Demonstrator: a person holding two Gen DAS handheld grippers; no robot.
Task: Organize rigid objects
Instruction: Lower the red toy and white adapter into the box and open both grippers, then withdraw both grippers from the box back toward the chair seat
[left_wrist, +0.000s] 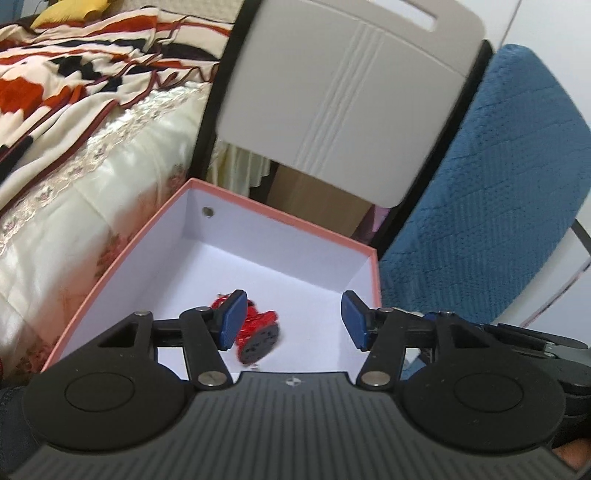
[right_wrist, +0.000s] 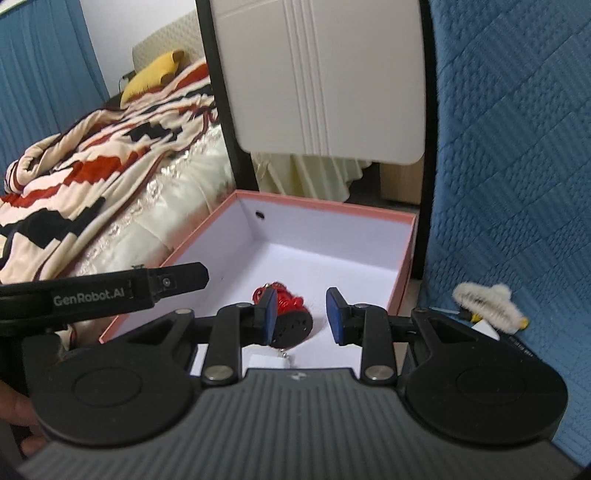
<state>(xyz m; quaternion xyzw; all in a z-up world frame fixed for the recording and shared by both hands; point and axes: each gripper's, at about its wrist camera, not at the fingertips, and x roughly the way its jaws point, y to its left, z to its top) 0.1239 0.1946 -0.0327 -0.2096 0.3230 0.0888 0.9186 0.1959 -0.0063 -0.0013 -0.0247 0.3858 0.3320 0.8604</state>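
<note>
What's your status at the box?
Left tool open, right tool open, both empty. Red toy lying inside pink box. Nothing blocking.

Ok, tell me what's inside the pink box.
The pink box holds one red toy with a black base, lying on its side, plus a small white tag. The near floor is hidden behind the fingers.

Soft, even indoor light; fisheye bending at edges, slight motion blur on the chair back.

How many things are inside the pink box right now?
1: a red object with a black base lies on its side near the pink box's front; the grippers may hide more.
</note>
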